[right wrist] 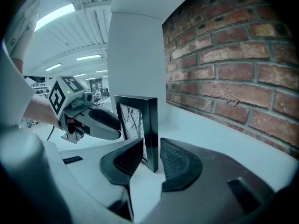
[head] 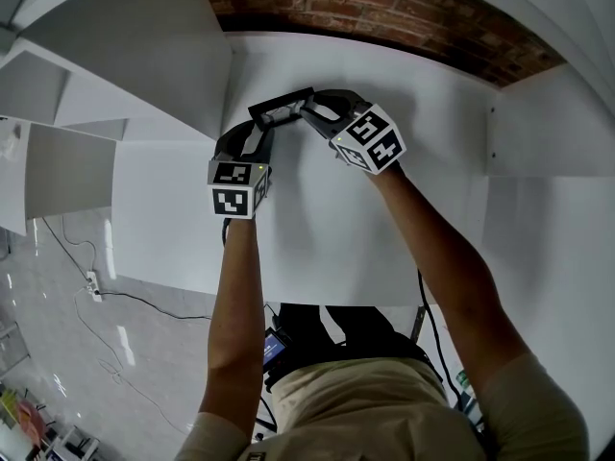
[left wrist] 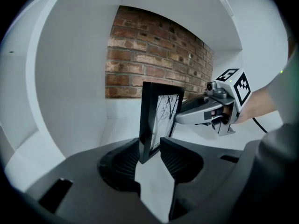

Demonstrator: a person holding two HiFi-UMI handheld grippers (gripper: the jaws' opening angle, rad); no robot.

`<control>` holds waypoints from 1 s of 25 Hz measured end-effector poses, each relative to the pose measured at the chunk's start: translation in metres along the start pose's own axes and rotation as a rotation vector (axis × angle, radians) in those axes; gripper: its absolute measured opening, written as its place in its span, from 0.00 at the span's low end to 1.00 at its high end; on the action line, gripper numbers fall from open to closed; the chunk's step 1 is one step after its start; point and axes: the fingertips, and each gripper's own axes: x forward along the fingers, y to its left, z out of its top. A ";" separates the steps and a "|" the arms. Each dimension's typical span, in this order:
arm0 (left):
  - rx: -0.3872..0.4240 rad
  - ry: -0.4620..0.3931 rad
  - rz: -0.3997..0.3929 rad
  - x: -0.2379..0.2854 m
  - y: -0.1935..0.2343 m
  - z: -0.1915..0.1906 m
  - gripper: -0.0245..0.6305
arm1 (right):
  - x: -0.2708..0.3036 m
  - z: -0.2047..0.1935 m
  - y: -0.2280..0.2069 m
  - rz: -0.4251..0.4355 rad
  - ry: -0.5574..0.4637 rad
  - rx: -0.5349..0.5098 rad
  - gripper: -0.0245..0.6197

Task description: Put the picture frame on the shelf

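A black picture frame (head: 282, 107) with a bare-tree print stands upright on the white shelf (head: 317, 229), close to the brick back wall. My left gripper (head: 259, 131) is shut on its left end. My right gripper (head: 309, 113) is shut on its right end. In the left gripper view the frame (left wrist: 159, 118) rises edge-on from between the ribbed pads of the left gripper (left wrist: 150, 149), and the right gripper (left wrist: 205, 112) shows behind it. In the right gripper view the frame (right wrist: 140, 122) sits between the pads of the right gripper (right wrist: 152, 157), with the left gripper (right wrist: 91, 121) beyond.
A red brick wall (head: 384, 17) closes the back of the shelf. A white side panel (head: 163, 65) stands just left of the frame, and another panel (head: 548, 133) rises at the right. A cabled floor (head: 86, 353) lies far below at the left.
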 end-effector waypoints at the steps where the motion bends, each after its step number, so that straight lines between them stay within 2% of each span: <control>1: -0.003 -0.001 0.003 -0.002 -0.001 -0.001 0.22 | -0.001 -0.001 0.001 0.002 0.001 0.000 0.18; 9: 0.006 0.007 0.028 -0.032 0.001 -0.003 0.22 | -0.015 -0.001 0.001 -0.001 0.003 0.008 0.19; 18: 0.061 -0.047 0.002 -0.100 -0.019 0.031 0.22 | -0.063 0.005 0.014 -0.053 0.007 0.044 0.19; 25: 0.085 -0.114 -0.030 -0.165 -0.050 0.068 0.22 | -0.116 0.036 0.052 -0.059 -0.044 0.088 0.19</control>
